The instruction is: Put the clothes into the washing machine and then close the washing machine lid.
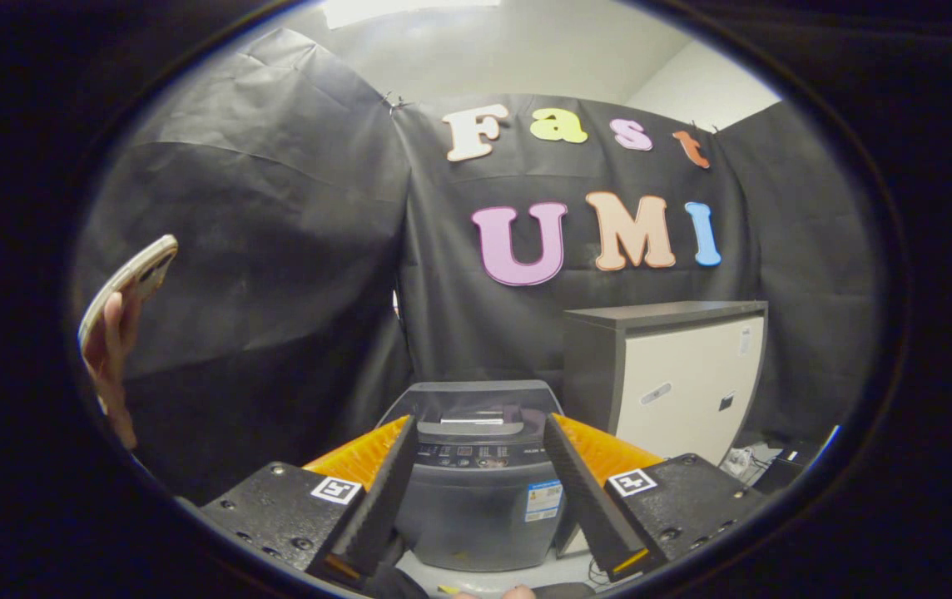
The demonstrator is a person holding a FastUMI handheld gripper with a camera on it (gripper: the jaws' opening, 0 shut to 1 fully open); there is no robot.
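two gripper fingers (409, 491) spread wide apart with nothing held between them; the gripper (480, 499) hangs clear of everything. framed in the gap just beyond them stands the small dark grey top-loading washing machine (480, 499), its lid (476, 398) raised at the back. just beside the machine, to its right, sits a white-fronted cabinet with a grey top (676, 374). well off to the left, a hand (114, 358) holds up a pale phone (131, 283). clothes cannot be made out.
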